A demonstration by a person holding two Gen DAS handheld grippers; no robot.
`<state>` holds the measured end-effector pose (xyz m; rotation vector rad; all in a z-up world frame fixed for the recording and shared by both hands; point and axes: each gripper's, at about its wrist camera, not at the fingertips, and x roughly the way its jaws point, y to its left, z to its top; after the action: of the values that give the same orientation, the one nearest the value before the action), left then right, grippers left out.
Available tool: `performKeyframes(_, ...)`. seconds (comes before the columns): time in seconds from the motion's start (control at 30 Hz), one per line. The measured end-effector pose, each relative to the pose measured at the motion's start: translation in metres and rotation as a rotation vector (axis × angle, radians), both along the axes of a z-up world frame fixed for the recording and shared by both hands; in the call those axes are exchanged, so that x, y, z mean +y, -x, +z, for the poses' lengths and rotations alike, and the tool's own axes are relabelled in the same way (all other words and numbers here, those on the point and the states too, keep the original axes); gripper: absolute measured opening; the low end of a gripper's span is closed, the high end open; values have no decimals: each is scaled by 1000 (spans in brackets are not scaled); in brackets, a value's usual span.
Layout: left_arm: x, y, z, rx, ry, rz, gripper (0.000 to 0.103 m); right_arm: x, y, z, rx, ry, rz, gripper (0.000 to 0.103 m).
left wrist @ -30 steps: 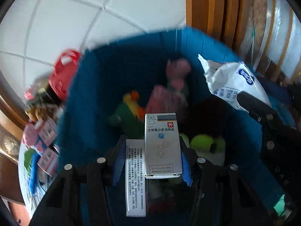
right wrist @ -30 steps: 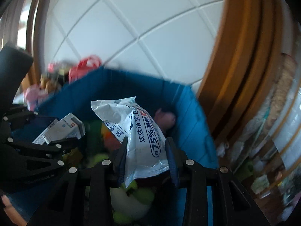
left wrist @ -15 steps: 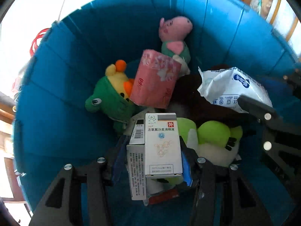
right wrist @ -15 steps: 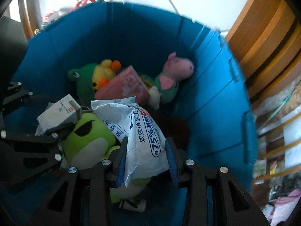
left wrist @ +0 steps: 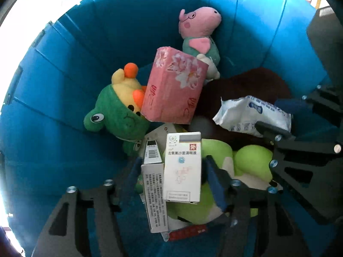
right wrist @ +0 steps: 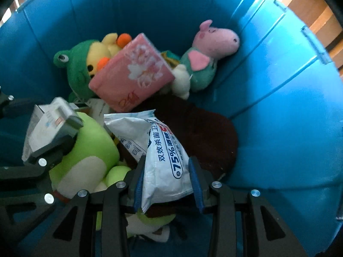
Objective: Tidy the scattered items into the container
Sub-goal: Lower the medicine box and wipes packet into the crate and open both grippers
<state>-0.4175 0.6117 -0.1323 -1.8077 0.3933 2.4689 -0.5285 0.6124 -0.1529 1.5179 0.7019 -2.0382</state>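
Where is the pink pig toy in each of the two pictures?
Left wrist view: pink pig toy near top centre, against the blue bin's wall.
Right wrist view: pink pig toy upper right of centre.
Shared landmark: the pink tissue pack, just lower left of the pig.

Blue container (right wrist: 278,107): floor crowded with pig plush (right wrist: 210,53), frog-hooded duck plush (left wrist: 120,111), pink tissue pack (left wrist: 173,87), green plush (right wrist: 90,154) and dark brown cloth (right wrist: 203,132); free room only along the bare right-hand wall in the right wrist view.
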Motion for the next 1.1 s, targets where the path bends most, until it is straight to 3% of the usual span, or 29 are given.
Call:
performKeyframes(0.1,0,-2,2,15,-8,0,77,1,2,-4,-28,15,-10,39)
performKeyframes(0.23,-1,-2,2,13,-9,7,77,4,4,-6,-53,26,-25,45)
performKeyframes(0.4,-4,-2,3,14,-9,23,77,7,8,-4,-40,18,-48,64)
performKeyframes(0.6,-5,-2,4,16,-11,26,80,9,8,1,-31,-3,-58,69)
performKeyframes(0.87,-20,-6,24,35,-92,64,80,19,-14,42,23,12,-1,76)
performKeyframes(1.1,-19,-33,61,94,-90,23,80,31,-47,77,79,30,47,79)
